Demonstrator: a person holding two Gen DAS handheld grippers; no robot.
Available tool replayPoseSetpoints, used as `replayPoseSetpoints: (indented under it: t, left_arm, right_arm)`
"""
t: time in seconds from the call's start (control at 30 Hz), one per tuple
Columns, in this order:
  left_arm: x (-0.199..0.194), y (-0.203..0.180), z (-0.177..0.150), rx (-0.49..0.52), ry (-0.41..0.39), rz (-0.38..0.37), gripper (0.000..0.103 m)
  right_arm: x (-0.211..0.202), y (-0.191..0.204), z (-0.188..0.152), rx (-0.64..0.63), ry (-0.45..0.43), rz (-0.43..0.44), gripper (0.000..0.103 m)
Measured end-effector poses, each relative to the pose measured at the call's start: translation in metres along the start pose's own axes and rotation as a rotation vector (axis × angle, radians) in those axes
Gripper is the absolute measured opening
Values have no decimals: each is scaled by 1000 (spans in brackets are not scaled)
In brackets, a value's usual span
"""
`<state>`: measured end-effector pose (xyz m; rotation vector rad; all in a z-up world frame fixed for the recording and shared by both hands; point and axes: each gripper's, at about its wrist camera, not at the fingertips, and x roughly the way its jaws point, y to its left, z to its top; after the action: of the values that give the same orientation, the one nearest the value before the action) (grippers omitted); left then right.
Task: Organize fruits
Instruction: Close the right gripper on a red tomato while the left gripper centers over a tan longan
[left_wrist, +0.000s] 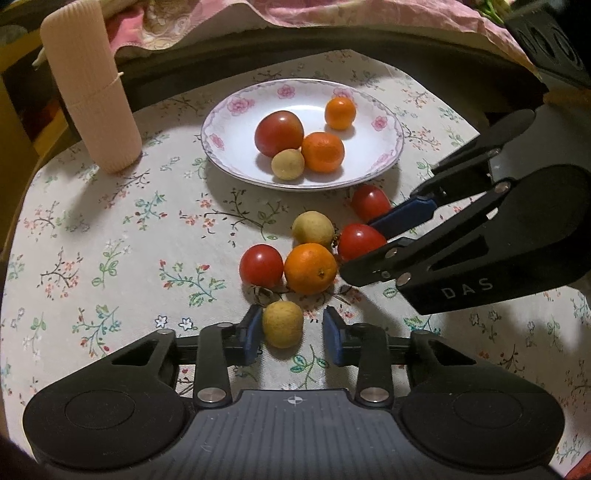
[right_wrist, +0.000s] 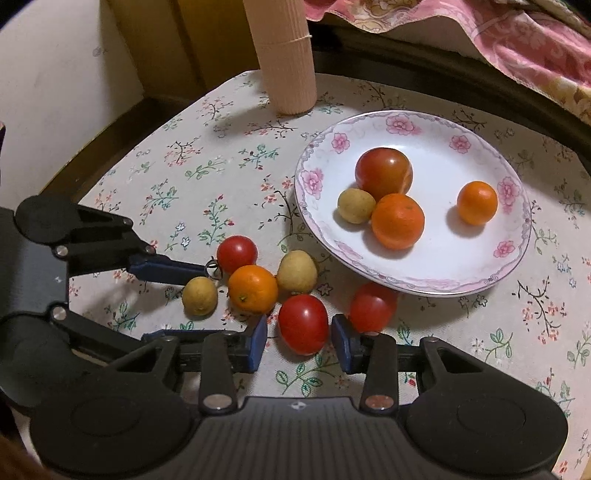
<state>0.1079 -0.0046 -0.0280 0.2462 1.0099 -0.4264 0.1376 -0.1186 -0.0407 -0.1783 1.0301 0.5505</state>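
Between the blue pads of your left gripper (left_wrist: 293, 334) sits a small yellow fruit (left_wrist: 283, 324) on the flowered tablecloth (left_wrist: 110, 229); the left pad touches it, but a gap shows on the right, so the jaws are around it, not yet clamped. Your right gripper (right_wrist: 299, 338) likewise straddles a red tomato (right_wrist: 303, 324), with a sliver of cloth visible on each side, so call that loose too. Just ahead of the left gripper lie an orange (left_wrist: 310, 268) and another tomato (left_wrist: 261, 265), touching each other, and beyond them a second yellow fruit (left_wrist: 313, 229). A further tomato (right_wrist: 373, 306) rests just right of your right gripper, close under the edge of the plate (right_wrist: 461, 286). Farther off, the plate already carries four pieces: a large tomato (left_wrist: 279, 133), a large orange (left_wrist: 323, 152), a small orange (left_wrist: 340, 112) and a yellow fruit (left_wrist: 287, 164). So, by my reckoning, under half is done: six pieces remain on the cloth, two of them about to be picked up. Beyond the plate stands a ribbed beige cylinder (left_wrist: 90, 85).
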Motion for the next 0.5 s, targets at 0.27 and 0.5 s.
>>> replayPoseSetpoints:
  t: [0.27,0.5]
  left_arm:
    - [-1,-2,0,7,8,-2,37]
    - [-5,-3,0,19,14,-16,37]
  right_arm:
    - [-3,-1,-2,12,9,6,31]
    - [-7,0,-2,13,12,25,31]
